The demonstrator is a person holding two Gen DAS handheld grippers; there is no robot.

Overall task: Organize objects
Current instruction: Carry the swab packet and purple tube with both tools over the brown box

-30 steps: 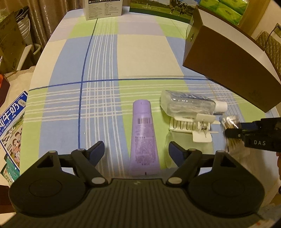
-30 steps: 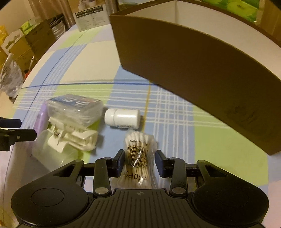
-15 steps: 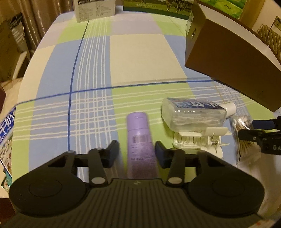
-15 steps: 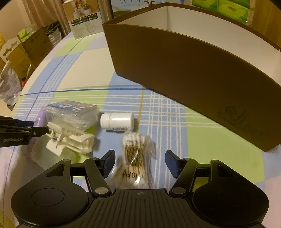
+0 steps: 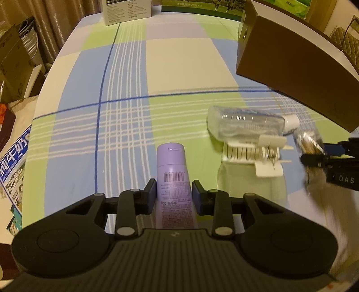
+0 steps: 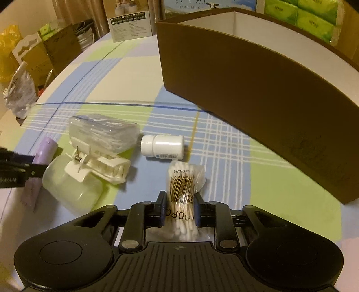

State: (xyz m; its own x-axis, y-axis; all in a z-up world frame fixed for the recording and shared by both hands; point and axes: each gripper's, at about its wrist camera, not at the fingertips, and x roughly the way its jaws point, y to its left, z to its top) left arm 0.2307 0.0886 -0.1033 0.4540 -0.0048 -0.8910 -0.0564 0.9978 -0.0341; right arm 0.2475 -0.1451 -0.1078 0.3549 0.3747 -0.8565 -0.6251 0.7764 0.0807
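Observation:
My left gripper (image 5: 174,193) is shut on a purple tube (image 5: 172,175) that lies on the checked tablecloth. My right gripper (image 6: 180,209) is shut on a clear bag of cotton swabs (image 6: 182,191). Between them lie a clear flat bottle (image 5: 246,123) with a white cap, a white hair claw clip (image 5: 253,157) and a pale translucent lid-like piece (image 6: 71,186). The bottle (image 6: 101,132), the clip (image 6: 101,166) and the white cap end (image 6: 162,146) also show in the right wrist view. A large open brown box (image 6: 258,89) stands behind them on the right.
A white product carton (image 5: 128,10) stands at the table's far edge. A milk carton case (image 6: 208,4) and green tissue packs (image 6: 298,13) are behind the brown box. Cardboard boxes and bags (image 6: 33,56) stand off the table's left side. A printed leaflet (image 5: 13,170) lies at the left edge.
My left gripper moved forward over the purple tube and closed on it. My right gripper opened briefly, then closed on the cotton swab bag.

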